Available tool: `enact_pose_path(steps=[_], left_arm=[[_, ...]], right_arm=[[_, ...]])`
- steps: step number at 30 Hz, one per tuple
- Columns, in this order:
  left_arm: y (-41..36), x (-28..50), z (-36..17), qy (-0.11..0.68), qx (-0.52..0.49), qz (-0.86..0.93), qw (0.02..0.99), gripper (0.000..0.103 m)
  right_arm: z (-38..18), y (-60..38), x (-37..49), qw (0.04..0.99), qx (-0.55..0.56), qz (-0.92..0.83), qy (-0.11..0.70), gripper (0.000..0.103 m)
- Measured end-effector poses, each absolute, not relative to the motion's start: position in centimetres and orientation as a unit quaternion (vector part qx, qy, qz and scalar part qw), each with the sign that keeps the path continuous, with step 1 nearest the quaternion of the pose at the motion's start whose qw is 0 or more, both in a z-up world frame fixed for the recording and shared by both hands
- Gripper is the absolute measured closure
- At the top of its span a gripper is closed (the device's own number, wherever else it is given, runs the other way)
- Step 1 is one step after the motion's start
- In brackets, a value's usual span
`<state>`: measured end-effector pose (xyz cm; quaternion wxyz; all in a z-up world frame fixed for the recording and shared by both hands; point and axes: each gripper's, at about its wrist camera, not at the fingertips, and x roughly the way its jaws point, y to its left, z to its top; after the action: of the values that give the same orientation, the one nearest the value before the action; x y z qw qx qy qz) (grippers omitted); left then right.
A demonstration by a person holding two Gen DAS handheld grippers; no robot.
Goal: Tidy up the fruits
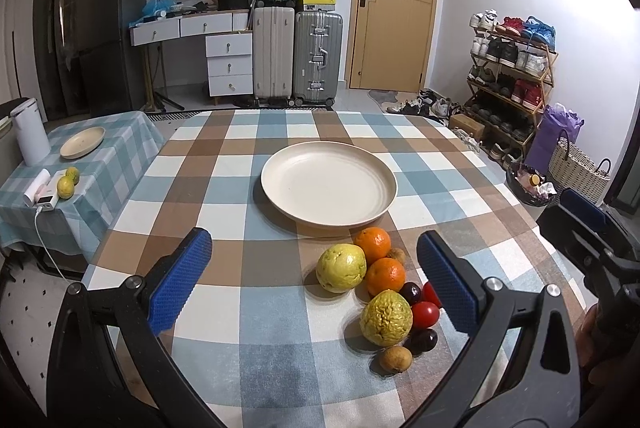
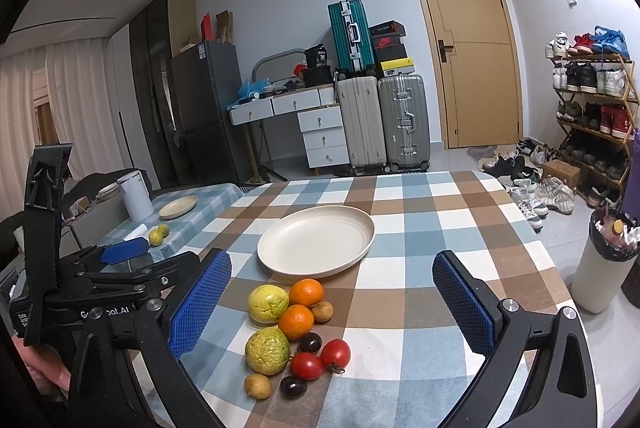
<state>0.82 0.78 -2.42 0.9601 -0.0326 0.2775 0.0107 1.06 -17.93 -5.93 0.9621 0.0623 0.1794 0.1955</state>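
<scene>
A cream plate [image 1: 328, 184] is set on the checked tablecloth [image 1: 224, 196] and serves as the landmark. On the viewer's side of the plate a cluster of fruit is gathered, none of it on the plate. Closest to the plate's rim an orange [image 1: 373, 244] is seen, with a smooth yellow-green guava [image 1: 341, 268] beside it and a second orange [image 1: 386, 276] touching both. A small brown fruit [image 1: 397, 255] is tucked beside the two oranges, near the plate. Farther from the plate a bumpy yellow guava [image 2: 267, 351] is placed, with a dark plum [image 2: 310, 342] and two red tomatoes [image 2: 320, 360] just beside it. At the end of the cluster farthest from the plate, another brown fruit [image 2: 258, 386] and a second dark plum [image 2: 293, 387] are found.

The left gripper [image 1: 314, 284] is held spread wide, nothing between its blue pads [image 1: 180, 284], and is hovering on the cluster's side of the plate, with most of the fruit framed between its fingers. The right gripper [image 2: 332, 304] is likewise released and empty, its pads [image 2: 464, 304] spread to either side of the fruit as seen from the plate's near side.

Off to the plate's left a smaller table [image 1: 116, 148] is seen, bearing a second plate [image 1: 83, 142], a white canister [image 1: 30, 136] and two yellow-green fruits [image 1: 68, 182]
</scene>
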Motion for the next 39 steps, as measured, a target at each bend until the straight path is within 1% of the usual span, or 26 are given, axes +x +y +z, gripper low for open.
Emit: enact_pose_path(steps=[17, 30, 32, 35, 39], left_arm=[[1.7, 5.8, -6.1, 0.329, -0.081, -0.055, 0.939, 0.001], [4.3, 13.2, -12.8, 0.42, -0.186, -0.15, 0.876, 0.001], [4.8, 14.1, -13.6, 0.428, -0.204, -0.161, 0.866, 0.004], [5.0, 15.4, -14.8, 0.436, -0.225, -0.192, 0.85, 0.013], [4.9, 16.8, -15.8, 0.447, -0.238, -0.215, 0.836, 0.029]], right_arm=[[-6.9, -18.3, 2.6, 0.956, 0.076, 0.194, 0.205, 0.0], [-9.1, -18.6, 7.2, 0.944, 0.092, 0.203, 0.243, 0.0], [-9.3, -18.6, 7.7, 0.943, 0.091, 0.203, 0.246, 0.0], [-9.7, -18.6, 8.5, 0.94, 0.096, 0.208, 0.252, 0.0], [-10.3, -18.3, 9.4, 0.937, 0.094, 0.21, 0.263, 0.0]])
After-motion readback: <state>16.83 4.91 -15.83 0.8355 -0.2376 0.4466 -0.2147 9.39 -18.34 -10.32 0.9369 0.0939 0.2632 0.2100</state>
